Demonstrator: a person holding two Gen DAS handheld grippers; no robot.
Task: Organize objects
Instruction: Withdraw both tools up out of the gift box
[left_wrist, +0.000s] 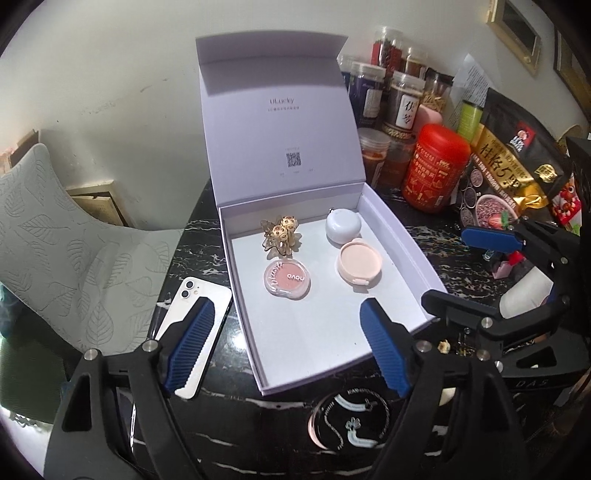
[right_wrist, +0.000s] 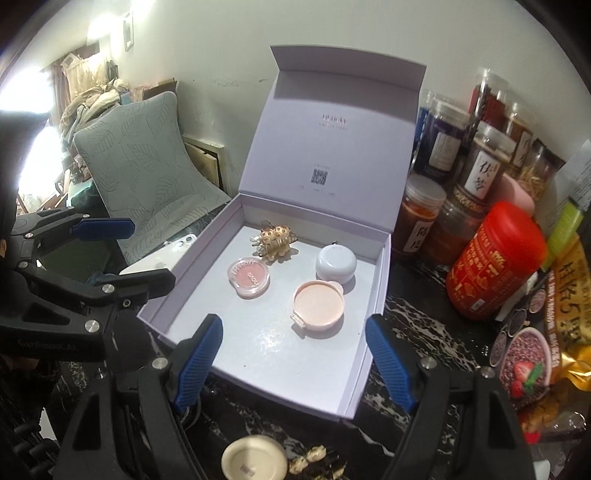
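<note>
Left wrist view is showing the box (left_wrist: 399, 236) lying open, lid standing upright at its far end; both grippers (left_wrist: 288, 347) (right_wrist: 295, 358) are hovering wide, empty, angled downward.

Count: one open box (left_wrist: 391, 221), four small items inside.
Ahead of the tool: two round compacts (left_wrist: 287, 283), one white case (left_wrist: 342, 226), one gold clip (left_wrist: 281, 234).

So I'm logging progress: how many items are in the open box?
4: gold hair clip back left, white round case back right, blush compact front left, peach compact front right.
</note>
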